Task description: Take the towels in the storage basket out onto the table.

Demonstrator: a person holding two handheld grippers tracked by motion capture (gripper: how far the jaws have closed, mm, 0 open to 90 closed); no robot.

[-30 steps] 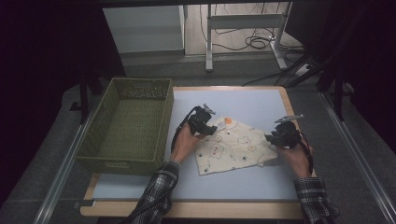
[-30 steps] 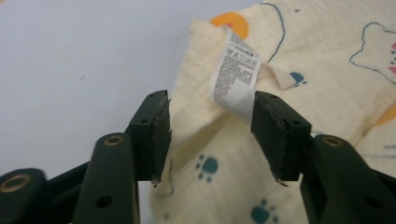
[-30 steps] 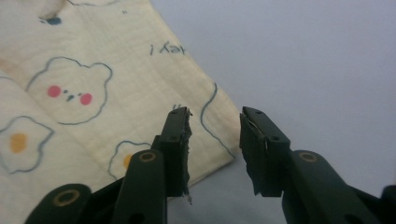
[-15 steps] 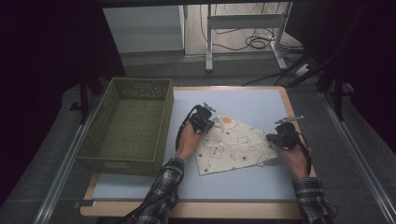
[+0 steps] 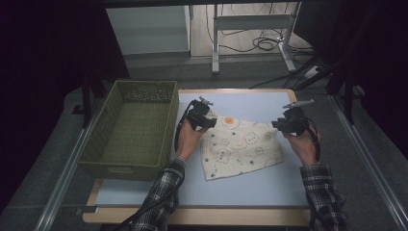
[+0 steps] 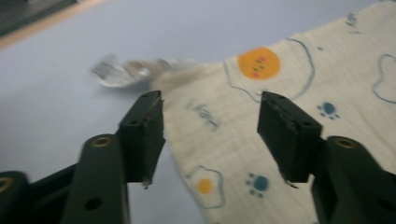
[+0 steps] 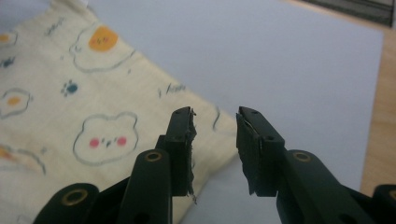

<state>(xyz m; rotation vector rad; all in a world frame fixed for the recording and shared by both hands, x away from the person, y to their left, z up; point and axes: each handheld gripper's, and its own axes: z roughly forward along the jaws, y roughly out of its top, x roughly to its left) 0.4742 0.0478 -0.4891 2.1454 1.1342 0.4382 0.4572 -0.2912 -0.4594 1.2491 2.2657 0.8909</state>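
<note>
A cream-coloured cotton cloth printed with bear faces, fried eggs and blue paw marks (image 5: 239,147) lies flat on the pale blue mat (image 5: 250,190) that covers the wooden table (image 5: 192,216), a little right of the table's middle, one corner pointing toward the near edge and its upper edge running from far left to right. In the left gripper view a small crumpled white label (image 6: 114,72) juts from the cloth's (image 6: 280,116) far-left corner onto the mat. The left gripper (image 5: 208,120), black with a trailing cable, is held over that far-left corner; its jaws have just been opening and now stand moderately apart above the fabric, the pads (image 6: 148,130) clear of it and nothing clamped between them. The right gripper (image 5: 279,124), also black, is poised at the cloth's right-hand corner; its jaws have likewise just been opening and show a narrow gap, with the edge of the cloth (image 7: 93,116) beneath the left-hand pad (image 7: 183,140) and bare mat beneath the other, and no fabric pinched. Both hands emerge from plaid shirt sleeves (image 5: 166,190) at the near side. To the left of the mat, just beside the left hand (image 5: 186,142), stands an olive-green rectangular plastic basket with latticed walls (image 5: 103,144). Beyond the far edge of the table, metal desk legs (image 5: 216,43) and loose black cables (image 5: 262,43) lie on the floor.
</note>
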